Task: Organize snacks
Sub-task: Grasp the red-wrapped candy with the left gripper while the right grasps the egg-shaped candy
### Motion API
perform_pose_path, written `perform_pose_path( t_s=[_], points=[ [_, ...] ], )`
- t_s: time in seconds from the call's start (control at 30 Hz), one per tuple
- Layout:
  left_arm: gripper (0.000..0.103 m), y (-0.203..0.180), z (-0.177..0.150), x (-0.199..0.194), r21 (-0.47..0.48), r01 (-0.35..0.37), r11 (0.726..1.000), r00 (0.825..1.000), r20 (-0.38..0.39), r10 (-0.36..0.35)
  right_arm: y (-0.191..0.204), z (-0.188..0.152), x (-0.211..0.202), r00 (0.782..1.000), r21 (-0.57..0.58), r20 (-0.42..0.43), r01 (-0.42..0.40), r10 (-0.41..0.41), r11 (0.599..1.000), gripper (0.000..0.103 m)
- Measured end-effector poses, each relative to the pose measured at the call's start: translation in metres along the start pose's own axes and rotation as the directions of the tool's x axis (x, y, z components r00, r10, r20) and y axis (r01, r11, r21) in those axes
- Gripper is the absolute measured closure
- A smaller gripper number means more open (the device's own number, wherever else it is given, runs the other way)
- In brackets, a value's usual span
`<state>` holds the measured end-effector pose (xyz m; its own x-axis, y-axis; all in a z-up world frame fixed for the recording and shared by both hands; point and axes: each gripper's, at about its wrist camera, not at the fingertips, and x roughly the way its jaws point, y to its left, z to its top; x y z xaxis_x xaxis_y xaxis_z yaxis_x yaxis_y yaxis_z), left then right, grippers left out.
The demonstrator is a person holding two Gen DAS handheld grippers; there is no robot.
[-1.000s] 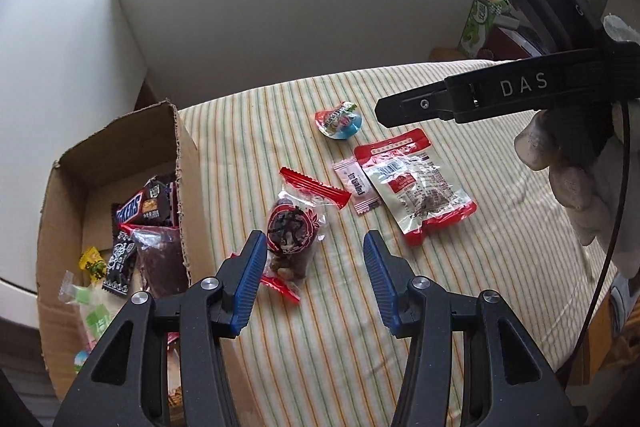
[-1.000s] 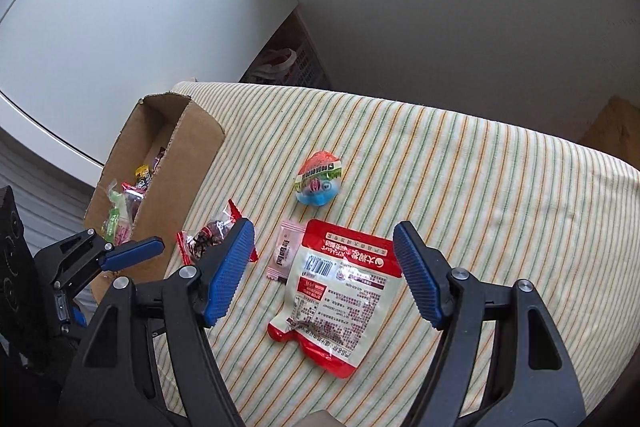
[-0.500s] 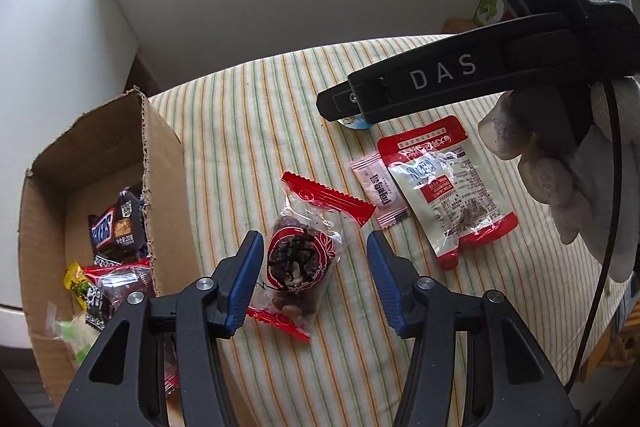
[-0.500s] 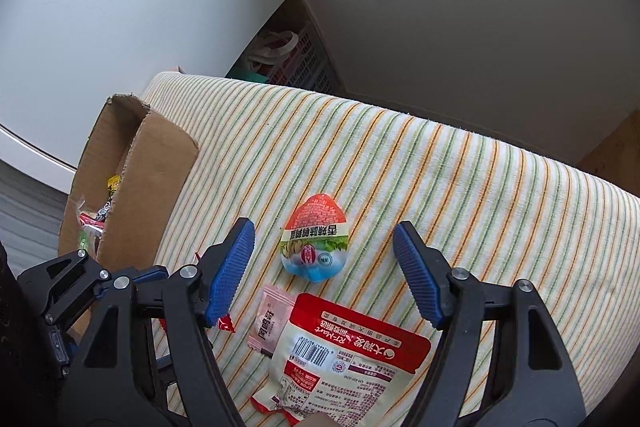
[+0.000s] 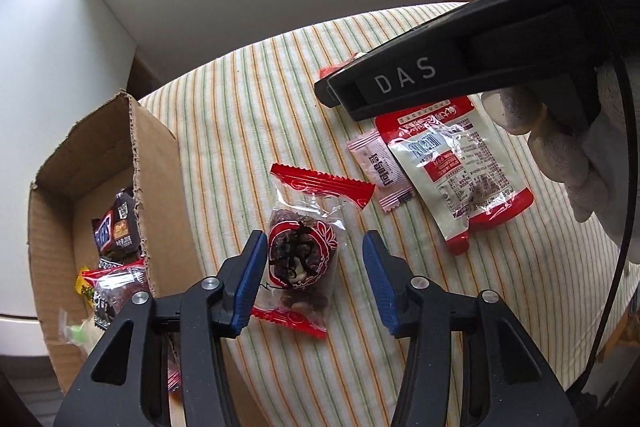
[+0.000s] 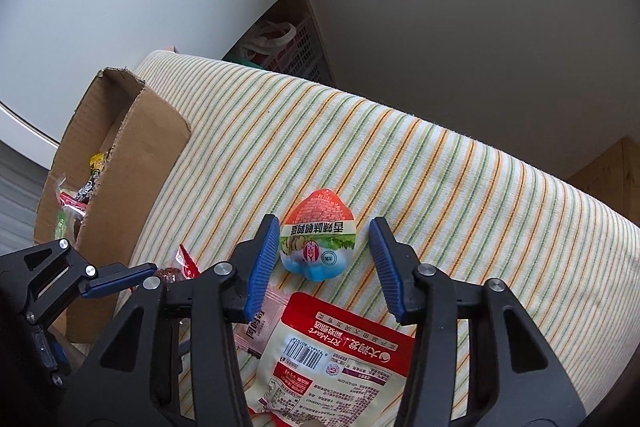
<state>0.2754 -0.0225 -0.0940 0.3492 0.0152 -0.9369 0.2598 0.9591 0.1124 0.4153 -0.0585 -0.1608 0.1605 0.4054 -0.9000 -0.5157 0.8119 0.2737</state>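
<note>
Nearby, both tongs (image 5: 314, 277) (image 6: 324, 263) closing yet apart, straddle snacks beside the cardboard box (image 5: 160, 163).

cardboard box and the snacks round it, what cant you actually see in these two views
- Cardboard box contents: in the right wrist view its near wall hides nearly everything; in the left wrist view the left gripper covers the lower part.
- Egg-shaped snack pack: in the left wrist view the right gripper's black arm covers nearly all of it.
- Large red-and-white pouch: in the right wrist view the bottom edge cuts it off.

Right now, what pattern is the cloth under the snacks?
The cloth is cream with thin orange and green stripes; the right wrist view shows it best.
</note>
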Motion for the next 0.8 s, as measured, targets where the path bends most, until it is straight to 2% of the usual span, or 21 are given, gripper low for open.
perform_pose_path(
  t_s=[0.03, 0.07, 0.17, 0.23, 0.3, 0.43, 0.6, 0.8],
  points=[
    [0.063, 0.001, 0.0, -0.001, -0.002, 0.007, 1.0, 1.0, 0.002, -0.007, 0.002, -0.001, 0.0, 1.0, -0.004, 0.0, 0.005, -0.005, 1.0, 0.063],
    [0.066, 0.001, -0.001, -0.001, -0.007, 0.024, 1.0, 1.0, -0.004, -0.024, 0.003, -0.001, 0.001, 1.0, -0.007, -0.004, 0.001, -0.001, 1.0, 0.07],
    [0.068, -0.005, -0.002, -0.001, 0.012, 0.013, 1.0, 1.0, -0.001, -0.013, 0.002, -0.001, 0.001, 1.0, -0.004, -0.008, -0.001, 0.001, 1.0, 0.072],
    [0.071, -0.012, -0.004, 0.0, 0.027, -0.004, 1.0, 1.0, 0.005, 0.003, 0.002, -0.004, -0.001, 1.0, -0.001, -0.002, 0.009, -0.009, 1.0, 0.076],
    [0.071, -0.019, -0.008, -0.001, 0.034, -0.015, 0.999, 1.0, 0.018, 0.014, 0.0, -0.006, -0.004, 1.0, 0.003, 0.003, 0.006, -0.006, 1.0, 0.076],
    [0.071, -0.037, -0.03, -0.013, 0.02, 0.01, 1.0, 0.999, 0.038, -0.011, -0.004, -0.013, -0.011, 1.0, 0.01, 0.014, -0.008, 0.008, 1.0, 0.077],
    [0.072, -0.036, -0.041, -0.029, -0.028, 0.081, 0.996, 0.995, 0.061, -0.079, -0.01, -0.025, -0.03, 0.999, 0.035, 0.04, -0.039, 0.037, 0.999, 0.077],
    [0.072, -0.035, -0.059, -0.054, -0.069, 0.117, 0.991, 0.988, 0.112, -0.108, 0.0, -0.039, -0.065, 0.994, 0.015, 0.087, -0.064, 0.062, 0.998, 0.077]
  ],
)
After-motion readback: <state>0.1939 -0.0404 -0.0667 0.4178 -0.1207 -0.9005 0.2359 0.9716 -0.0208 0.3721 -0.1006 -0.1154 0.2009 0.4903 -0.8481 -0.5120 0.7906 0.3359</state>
